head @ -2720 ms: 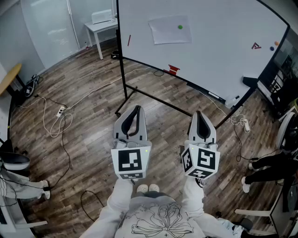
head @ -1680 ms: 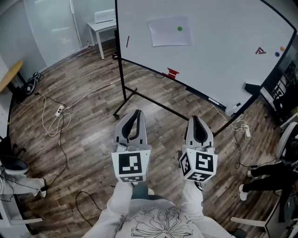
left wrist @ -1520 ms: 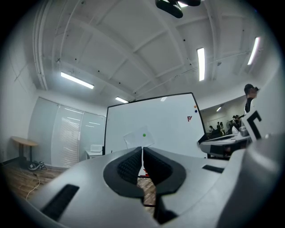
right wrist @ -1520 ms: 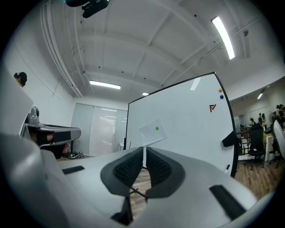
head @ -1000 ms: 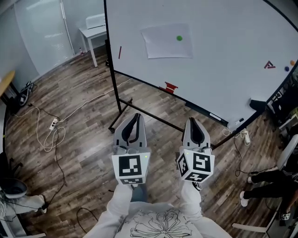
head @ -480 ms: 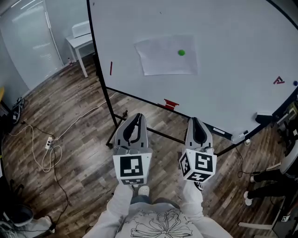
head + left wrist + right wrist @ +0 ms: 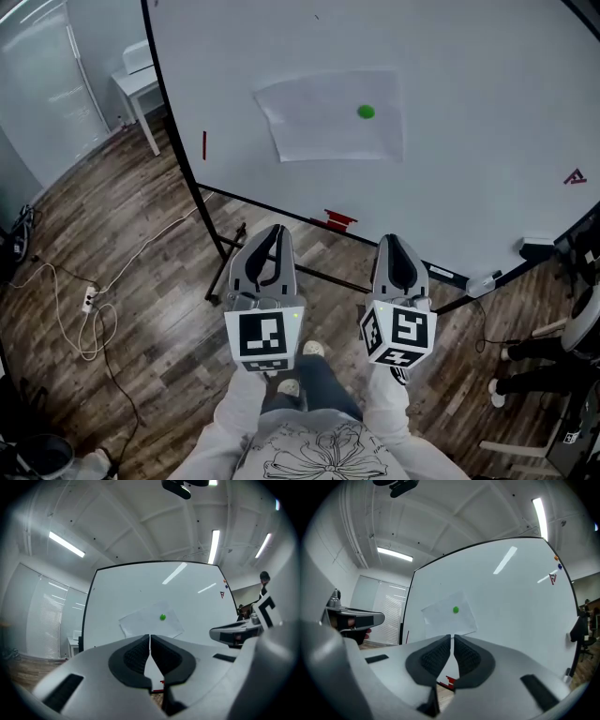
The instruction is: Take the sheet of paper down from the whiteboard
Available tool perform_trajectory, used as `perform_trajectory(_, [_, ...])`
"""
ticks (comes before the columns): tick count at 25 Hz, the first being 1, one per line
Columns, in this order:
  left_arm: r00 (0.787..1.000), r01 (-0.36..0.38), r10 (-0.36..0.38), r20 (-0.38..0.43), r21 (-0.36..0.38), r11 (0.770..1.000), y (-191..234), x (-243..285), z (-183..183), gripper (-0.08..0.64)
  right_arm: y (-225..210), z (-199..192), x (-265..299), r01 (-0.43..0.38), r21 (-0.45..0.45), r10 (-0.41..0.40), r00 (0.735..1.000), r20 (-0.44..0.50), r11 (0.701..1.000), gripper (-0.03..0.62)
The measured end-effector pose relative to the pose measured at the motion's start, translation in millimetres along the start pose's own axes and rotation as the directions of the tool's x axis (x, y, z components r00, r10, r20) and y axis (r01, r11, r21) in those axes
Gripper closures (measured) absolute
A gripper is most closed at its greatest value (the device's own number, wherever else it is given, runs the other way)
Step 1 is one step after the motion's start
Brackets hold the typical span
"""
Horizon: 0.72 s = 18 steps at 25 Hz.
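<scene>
A white sheet of paper (image 7: 323, 120) hangs on the whiteboard (image 7: 469, 84), pinned near its top by a green round magnet (image 7: 366, 112). The sheet also shows in the left gripper view (image 7: 140, 623) and the right gripper view (image 7: 445, 616), straight ahead of both grippers and some way off. My left gripper (image 7: 270, 234) and right gripper (image 7: 397, 246) are held side by side, pointing level at the board below the sheet. Both are shut with nothing between the jaws.
The board stands on a black wheeled frame (image 7: 230, 258). A red eraser (image 7: 339, 220) sits on its tray and a red marker (image 7: 204, 144) at its left edge. Cables (image 7: 80, 314) lie on the wooden floor, a white table (image 7: 136, 84) stands far left, chairs (image 7: 562, 347) at right.
The whiteboard and sheet have grown larger and nearer in the head view as I walked toward them. Both grippers stayed shut and side by side.
</scene>
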<state>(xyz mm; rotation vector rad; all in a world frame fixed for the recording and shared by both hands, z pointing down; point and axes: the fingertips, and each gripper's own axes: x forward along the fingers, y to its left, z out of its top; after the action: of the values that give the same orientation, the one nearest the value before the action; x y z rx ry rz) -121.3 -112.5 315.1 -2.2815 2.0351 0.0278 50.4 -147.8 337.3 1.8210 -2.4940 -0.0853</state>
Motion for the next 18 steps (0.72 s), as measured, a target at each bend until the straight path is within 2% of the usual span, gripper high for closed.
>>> perform_trajectory(7, [1.000, -0.001, 0.001, 0.006, 0.017, 1.000, 4, 62, 0, 0.551, -27, 11, 60, 0.002, -0.010, -0.002, 0.999, 0.035, 1.000, 0.578])
perform_trajectory(18, [0.998, 0.017, -0.018, 0.055, 0.020, 1.000, -10, 158, 19, 0.550, -71, 38, 144, -0.029, -0.097, 0.038, 0.995, 0.088, 0.995, 0.522])
